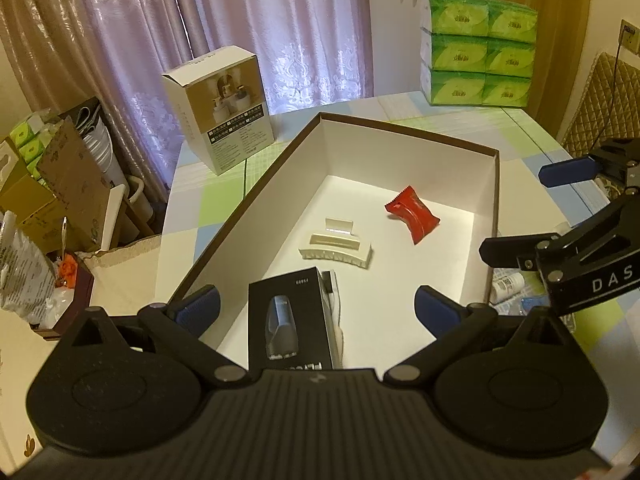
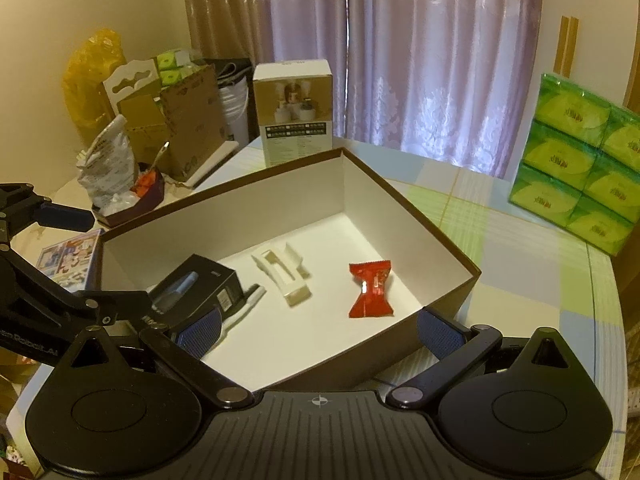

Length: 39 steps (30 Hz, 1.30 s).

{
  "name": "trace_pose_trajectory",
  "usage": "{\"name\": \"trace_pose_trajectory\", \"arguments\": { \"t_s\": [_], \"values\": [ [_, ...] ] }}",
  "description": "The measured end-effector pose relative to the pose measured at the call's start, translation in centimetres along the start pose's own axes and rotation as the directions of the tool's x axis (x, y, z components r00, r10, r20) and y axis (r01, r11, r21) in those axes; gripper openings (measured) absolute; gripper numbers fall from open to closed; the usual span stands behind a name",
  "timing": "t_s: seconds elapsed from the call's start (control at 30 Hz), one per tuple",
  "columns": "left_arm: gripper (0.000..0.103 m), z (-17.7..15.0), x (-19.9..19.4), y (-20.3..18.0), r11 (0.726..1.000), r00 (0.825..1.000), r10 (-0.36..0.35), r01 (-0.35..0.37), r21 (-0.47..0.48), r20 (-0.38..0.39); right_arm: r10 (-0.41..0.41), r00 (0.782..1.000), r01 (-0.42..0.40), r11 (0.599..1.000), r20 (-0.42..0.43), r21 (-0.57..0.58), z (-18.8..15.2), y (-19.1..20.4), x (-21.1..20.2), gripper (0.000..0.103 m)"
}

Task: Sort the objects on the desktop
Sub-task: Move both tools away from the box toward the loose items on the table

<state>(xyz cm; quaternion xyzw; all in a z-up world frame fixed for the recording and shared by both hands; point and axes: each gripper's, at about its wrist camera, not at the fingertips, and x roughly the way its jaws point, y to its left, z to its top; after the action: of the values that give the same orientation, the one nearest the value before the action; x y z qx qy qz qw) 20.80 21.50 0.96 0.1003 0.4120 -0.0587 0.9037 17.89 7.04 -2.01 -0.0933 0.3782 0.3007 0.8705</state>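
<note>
Here both grippers hang over the near end of a large open box point(image 1: 494, 184) with brown outer walls and a white inside, which sits on a counter point(image 1: 532, 140) covered in a pale checked cloth. The left gripper point(image 1: 316, 306) points down and forward into the box from its near edge, its blue-padded fingers point(image 1: 200, 306) spread wide with nothing between them but the box floor. Just beyond them lies a black carton point(image 1: 288, 316) with a picture of a shaver on it, and a white pen point(image 2: 244, 306) lies tight against its side. Further in, near the middle of the floor, rests a cream hair clip point(image 1: 336, 246), and to its right, apart from it, a red snack packet point(image 1: 412, 216). The right gripper point(image 2: 318, 330) sits at the box's near right side, also tilted downward, fingers point(image 2: 438, 334) wide apart and empty; one of them straddles the near wall of the box. In each view the other gripper shows at the edge, and its fingers are likewise apart. At the far left of the counter stands a white product box point(image 1: 220, 108), and at the far right a stack of green tissue packs point(image 1: 478, 50) before the pale curtains point(image 1: 256, 24).
</note>
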Motion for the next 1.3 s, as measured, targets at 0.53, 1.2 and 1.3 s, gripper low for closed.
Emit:
{"name": "trace_pose_trajectory", "arguments": {
  "t_s": [0.53,1.2,1.3],
  "values": [
    [0.102,-3.2,-3.8,-2.2,0.998,0.999,0.037,-0.037,-0.054,-0.002,0.044,0.999,-0.043,0.998,0.008,-0.035,-2.9,1.5,-4.0,0.101],
    [0.102,-7.7,-7.3,-6.8,0.991,0.998,0.041,-0.046,-0.126,-0.04,0.11,0.993,-0.112,0.991,-0.035,-0.074,-8.1,1.2,-7.7,0.101],
    [0.102,-8.4,-7.6,-7.7,0.99,0.999,0.023,-0.029,-0.136,-0.044,0.111,0.993,-0.114,0.991,-0.047,-0.07,-9.3,0.6,-8.5,0.101]
  ]
}}
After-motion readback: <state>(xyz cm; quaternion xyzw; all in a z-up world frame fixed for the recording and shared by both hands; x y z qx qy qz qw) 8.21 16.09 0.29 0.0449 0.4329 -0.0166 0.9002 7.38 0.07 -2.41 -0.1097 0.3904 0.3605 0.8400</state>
